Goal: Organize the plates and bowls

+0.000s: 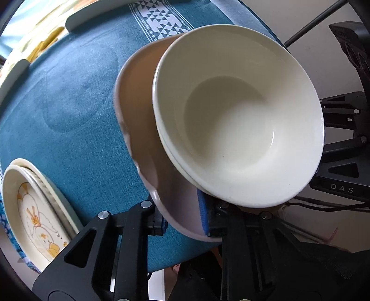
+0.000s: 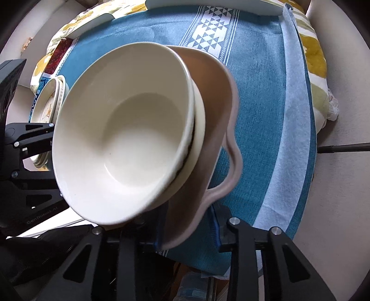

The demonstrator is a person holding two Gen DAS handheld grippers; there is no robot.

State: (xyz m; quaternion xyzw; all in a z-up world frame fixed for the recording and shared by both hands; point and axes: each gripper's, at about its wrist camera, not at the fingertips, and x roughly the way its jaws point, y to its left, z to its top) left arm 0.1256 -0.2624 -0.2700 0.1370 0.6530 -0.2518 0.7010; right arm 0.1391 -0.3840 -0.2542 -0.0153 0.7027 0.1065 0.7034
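Note:
A pink plate with a wavy rim [image 1: 136, 111] [image 2: 215, 129] is held tilted above the blue tablecloth [image 1: 69, 92] [image 2: 259, 97]. Two nested cream bowls [image 1: 235, 115] [image 2: 124, 143] sit on it. My left gripper [image 1: 185, 222] is shut on the plate's near rim from one side. My right gripper [image 2: 187, 240] is shut on the rim from the other side. A stack of duck-print plates [image 1: 39, 208] [image 2: 48, 101] lies at the table's left edge.
Pale trays [image 1: 97, 16] [image 2: 92, 20] lie at the far edge of the table. A floral cloth [image 2: 312, 51] shows past the blue one on the right. The other gripper's black body [image 1: 346, 139] [image 2: 25, 157] is close beside the bowls.

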